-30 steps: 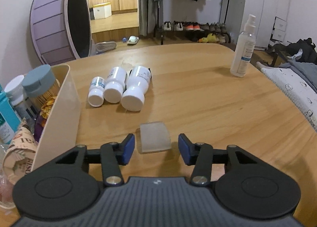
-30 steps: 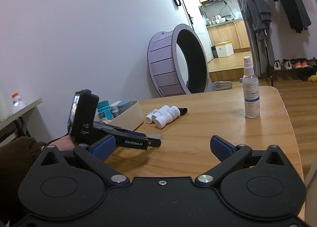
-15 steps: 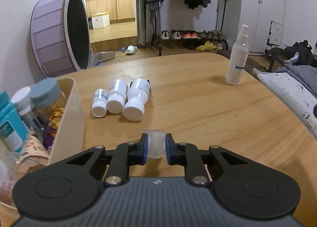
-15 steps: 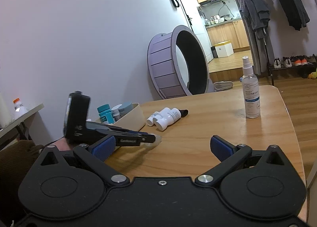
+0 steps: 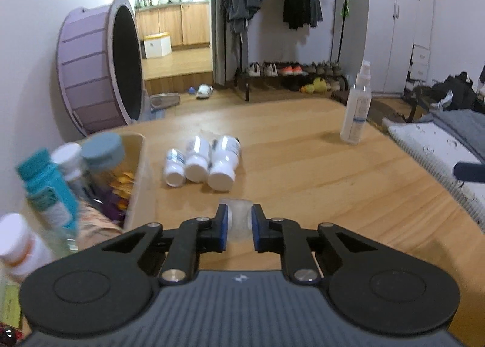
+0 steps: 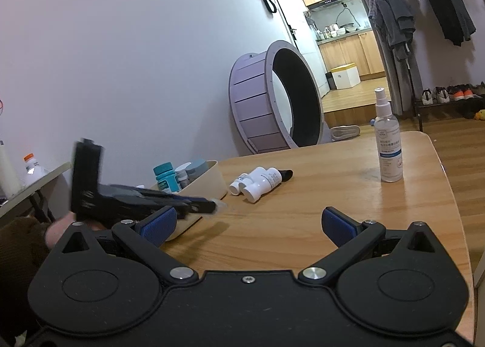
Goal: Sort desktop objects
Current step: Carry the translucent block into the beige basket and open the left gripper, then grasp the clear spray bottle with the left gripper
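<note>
My left gripper [image 5: 239,227] is shut on a small translucent plastic piece [image 5: 239,216] and holds it above the wooden table [image 5: 303,171], beside the cream bin [image 5: 142,171]. It also shows in the right wrist view [image 6: 209,206], over the bin's near corner. Three white pill bottles [image 5: 200,160] lie side by side on the table just beyond. A clear spray bottle [image 5: 356,107] stands at the far right. My right gripper [image 6: 247,222] is open and empty above the table's near side.
The cream bin [image 6: 209,181] at the left holds a teal bottle [image 5: 45,189], a grey-capped jar [image 5: 103,149] and other items. A small black object [image 6: 286,174] lies behind the pill bottles. A purple cat wheel [image 5: 97,65] stands beyond the table. A bed [image 5: 439,146] borders the right edge.
My left gripper closed on the translucent piece that lay on the table, lifted it and moved left toward the bin. The right gripper stayed open and nearly still.
</note>
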Demonstrator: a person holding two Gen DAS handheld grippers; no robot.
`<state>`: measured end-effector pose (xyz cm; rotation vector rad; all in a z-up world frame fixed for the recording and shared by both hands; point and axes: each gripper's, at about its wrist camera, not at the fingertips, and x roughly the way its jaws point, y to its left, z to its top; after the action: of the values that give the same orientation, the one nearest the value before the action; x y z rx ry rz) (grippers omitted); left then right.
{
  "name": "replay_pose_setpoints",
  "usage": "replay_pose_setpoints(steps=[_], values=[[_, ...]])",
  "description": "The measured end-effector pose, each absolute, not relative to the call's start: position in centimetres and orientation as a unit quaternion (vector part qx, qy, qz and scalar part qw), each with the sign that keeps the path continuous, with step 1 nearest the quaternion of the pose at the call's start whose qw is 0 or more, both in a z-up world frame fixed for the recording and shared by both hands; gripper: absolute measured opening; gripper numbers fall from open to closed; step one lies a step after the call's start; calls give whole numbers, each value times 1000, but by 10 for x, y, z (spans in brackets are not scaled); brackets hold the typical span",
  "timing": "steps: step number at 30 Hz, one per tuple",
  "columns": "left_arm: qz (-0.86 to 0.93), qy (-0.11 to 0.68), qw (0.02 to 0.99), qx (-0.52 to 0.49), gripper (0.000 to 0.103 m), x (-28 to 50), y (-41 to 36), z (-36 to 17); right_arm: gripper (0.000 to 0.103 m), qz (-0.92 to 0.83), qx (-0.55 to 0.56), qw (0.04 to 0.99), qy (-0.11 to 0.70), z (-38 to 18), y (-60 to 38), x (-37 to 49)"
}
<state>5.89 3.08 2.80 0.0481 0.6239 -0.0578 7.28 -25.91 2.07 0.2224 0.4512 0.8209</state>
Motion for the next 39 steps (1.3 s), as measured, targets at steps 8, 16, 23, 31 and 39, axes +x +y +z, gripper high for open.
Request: replay_pose_setpoints(steps=[8,16,23,31,39], values=[[10,278,960,14,16,27,70,62,103,398,110,885,217,20,-253,73],[55,305,951,8,18,30,104,57,103,398,100,885,221,17,-244,73],[73,311,948,-2,34,25,125,59,103,397,102,884,225,16,-243,74],[48,279,959,-5,47,11,111,82,103,384,109,893,207,20,-251,71],[-81,220,972,-19,47,36,37,88,103,328,100,927,154,28,-275,65]])
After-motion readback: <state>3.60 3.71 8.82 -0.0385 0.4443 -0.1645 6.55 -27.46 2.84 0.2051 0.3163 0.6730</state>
